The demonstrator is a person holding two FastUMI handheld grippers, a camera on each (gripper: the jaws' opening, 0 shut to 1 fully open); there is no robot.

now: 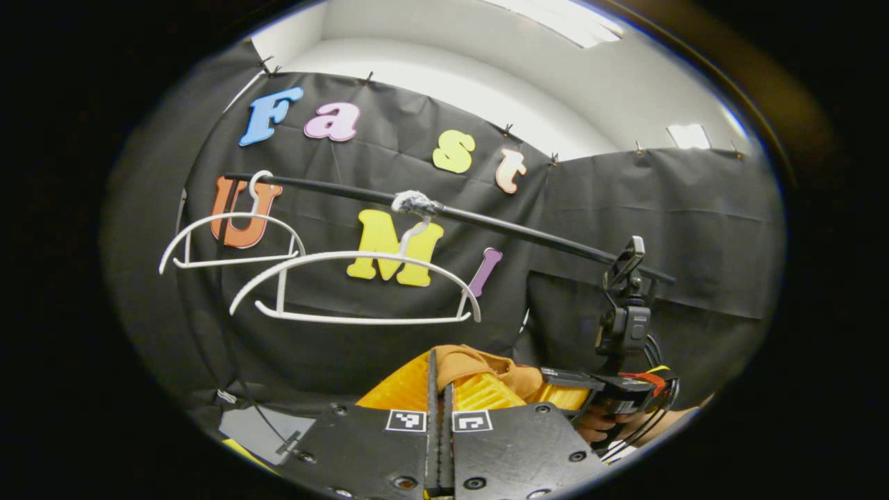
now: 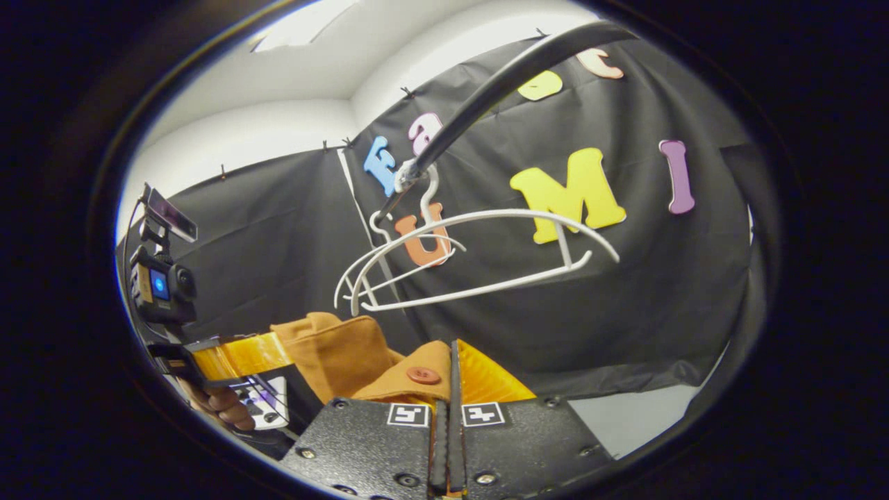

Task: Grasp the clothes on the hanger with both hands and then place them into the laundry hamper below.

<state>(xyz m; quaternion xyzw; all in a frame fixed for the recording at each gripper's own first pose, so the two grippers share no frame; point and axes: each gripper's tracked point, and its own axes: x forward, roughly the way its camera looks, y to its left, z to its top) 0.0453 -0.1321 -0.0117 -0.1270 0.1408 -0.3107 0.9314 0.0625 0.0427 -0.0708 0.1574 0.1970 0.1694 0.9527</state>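
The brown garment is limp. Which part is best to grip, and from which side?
Grip the brown garment by its upper edge at two spread points: the left claw and the right claw, near the button, each pinch a fold there from the front, below the empty hanger. Soft cloth would probably sag from one grip.

The left gripper (image 1: pixel 440 389) is held with its jaws closed together, fabric pinched between them. The right gripper (image 2: pixel 450 378) is likewise clamped tight. A hand (image 2: pixel 219 406) is wrapped around the left gripper's handle.
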